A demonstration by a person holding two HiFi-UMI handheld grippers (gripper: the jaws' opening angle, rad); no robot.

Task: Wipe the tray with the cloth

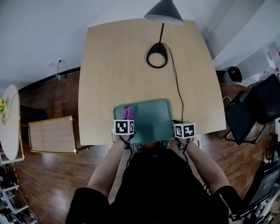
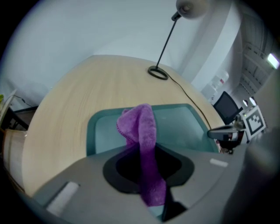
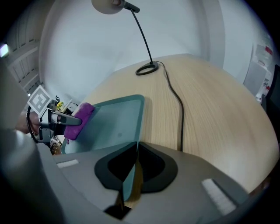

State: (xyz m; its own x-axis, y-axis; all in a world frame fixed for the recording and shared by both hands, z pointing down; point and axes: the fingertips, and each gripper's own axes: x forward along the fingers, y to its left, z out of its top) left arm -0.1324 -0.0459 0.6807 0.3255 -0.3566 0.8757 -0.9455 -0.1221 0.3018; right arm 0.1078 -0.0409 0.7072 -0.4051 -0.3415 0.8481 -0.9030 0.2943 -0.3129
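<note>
The person stands at the near edge of the table (image 1: 118, 65), forearms reaching forward, a gripper in each hand. The left gripper (image 1: 124, 124) has its jaws pinched on the purple cloth (image 2: 144, 131). The cloth rises as a folded hump out of the jaws, and its free end drapes over the near left part of the tray (image 1: 153, 118). The right gripper (image 1: 181, 129) is clamped on the tray's right-hand rim close to the near corner, and its own view shows the teal edge running straight in between its jaws.

The tray lies flat with its near side right at the table's near edge; I cannot tell whether it overhangs. Its left rim has a band of bare wood beside it before the table's left edge. On the right only a narrow strip of table separates it from the black cord (image 1: 176, 83), which runs past just beside the right gripper. The tray's inside is bare apart from the cloth, with open teal surface to the right of it and beyond it.

Past the tray's far rim the tabletop is wide and bare wood. The lamp's ring base (image 1: 157, 56) sits well apart from the tray towards the far side, and the shade (image 1: 164, 12) hangs over the far edge.

On the wooden floor (image 1: 43, 183) to the left there is a low wooden stand (image 1: 52, 134) and a round white table (image 1: 9, 118). Black chairs (image 1: 251, 109) crowd the right side.
</note>
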